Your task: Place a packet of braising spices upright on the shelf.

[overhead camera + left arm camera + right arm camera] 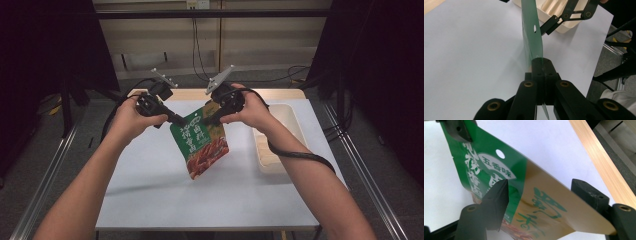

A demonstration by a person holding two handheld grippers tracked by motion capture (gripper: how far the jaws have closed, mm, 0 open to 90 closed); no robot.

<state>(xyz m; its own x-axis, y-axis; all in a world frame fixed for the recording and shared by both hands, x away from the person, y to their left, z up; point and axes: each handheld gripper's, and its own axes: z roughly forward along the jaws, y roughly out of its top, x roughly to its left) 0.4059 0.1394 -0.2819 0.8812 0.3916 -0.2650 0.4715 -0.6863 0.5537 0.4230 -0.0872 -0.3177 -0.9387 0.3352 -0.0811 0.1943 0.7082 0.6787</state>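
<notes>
My left gripper (172, 118) is clamped hard on the top corner of the green snack pouch (201, 143), jaws pressed flat together with the film edge pinched between them in the left gripper view. My right gripper (207, 120) has its jaws spread wide, straddling the pouch's other top corner without closing on it. The pouch hangs tilted between the two, lifted above the white table (165, 195). Just beyond my right gripper sits a cream tray (296, 125), the only nearby obstacle. Farther off runs the table's wooden edge (599, 157).
</notes>
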